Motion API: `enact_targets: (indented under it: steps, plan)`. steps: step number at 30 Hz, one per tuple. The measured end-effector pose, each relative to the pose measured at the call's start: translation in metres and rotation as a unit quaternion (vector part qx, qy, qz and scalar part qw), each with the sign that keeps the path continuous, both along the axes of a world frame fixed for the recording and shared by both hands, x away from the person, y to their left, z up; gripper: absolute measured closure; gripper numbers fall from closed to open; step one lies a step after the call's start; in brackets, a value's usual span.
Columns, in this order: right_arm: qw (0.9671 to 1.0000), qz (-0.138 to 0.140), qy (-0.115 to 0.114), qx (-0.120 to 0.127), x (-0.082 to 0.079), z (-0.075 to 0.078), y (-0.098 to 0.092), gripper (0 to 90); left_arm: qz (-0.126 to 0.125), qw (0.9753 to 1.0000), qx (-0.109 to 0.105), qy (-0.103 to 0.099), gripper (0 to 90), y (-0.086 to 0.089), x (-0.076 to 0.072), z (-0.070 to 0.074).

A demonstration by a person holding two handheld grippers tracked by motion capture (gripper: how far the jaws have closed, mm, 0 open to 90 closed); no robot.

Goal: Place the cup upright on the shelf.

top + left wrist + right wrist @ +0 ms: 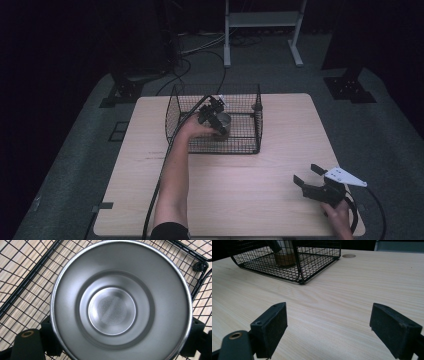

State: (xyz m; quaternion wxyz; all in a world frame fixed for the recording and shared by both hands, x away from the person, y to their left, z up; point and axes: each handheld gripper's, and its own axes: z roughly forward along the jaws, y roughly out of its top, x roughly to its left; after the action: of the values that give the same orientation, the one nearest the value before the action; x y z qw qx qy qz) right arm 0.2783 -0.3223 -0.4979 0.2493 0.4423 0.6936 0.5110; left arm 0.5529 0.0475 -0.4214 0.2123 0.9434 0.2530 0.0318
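two tongs work here: the left tongs (216, 121) pinch a steel cup (223, 121) inside the wire basket (248, 145), while the right tongs (306, 175) hang spread wide, holding nothing, over the tabletop's (240, 200) near right corner.

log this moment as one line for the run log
left claw: around steel cup inside wire basket | right claw: open, empty, low over table near its front right corner | cup: upright
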Motion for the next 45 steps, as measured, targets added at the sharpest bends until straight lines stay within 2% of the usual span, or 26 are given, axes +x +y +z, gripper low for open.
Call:
enact_targets:
  steps: [13, 26, 35, 41, 45]
  plan:
    - [1.0, 0.001, 0.0, 0.0, 0.0, 0.0, 0.0, 13.8, -0.004, 1.0, -0.006, -0.001, 13.1, 0.001, -0.002, 0.003]
    - [1.0, 0.001, 0.0, -0.001, 0.0, 0.0, 0.0, 13.8, -0.003, 0.9998, -0.013, -0.012, 12.0, 0.004, -0.004, 0.01]
    - [1.0, 0.0, 0.0, -0.001, 0.0, 0.0, 0.0, 13.8, -0.005, 0.9997, -0.01, -0.023, 11.1, 0.005, -0.006, 0.014]
    - [1.0, 0.0, 0.0, -0.001, 0.0, 0.0, 0.0, 13.8, -0.007, 0.9989, -0.022, -0.042, 11.0, 0.005, -0.008, 0.021]
    - [1.0, 0.0, 0.001, 0.0, 0.0, 0.0, 0.0, 13.8, -0.006, 0.9986, -0.025, -0.047, 9.6, 0.007, -0.009, 0.025]
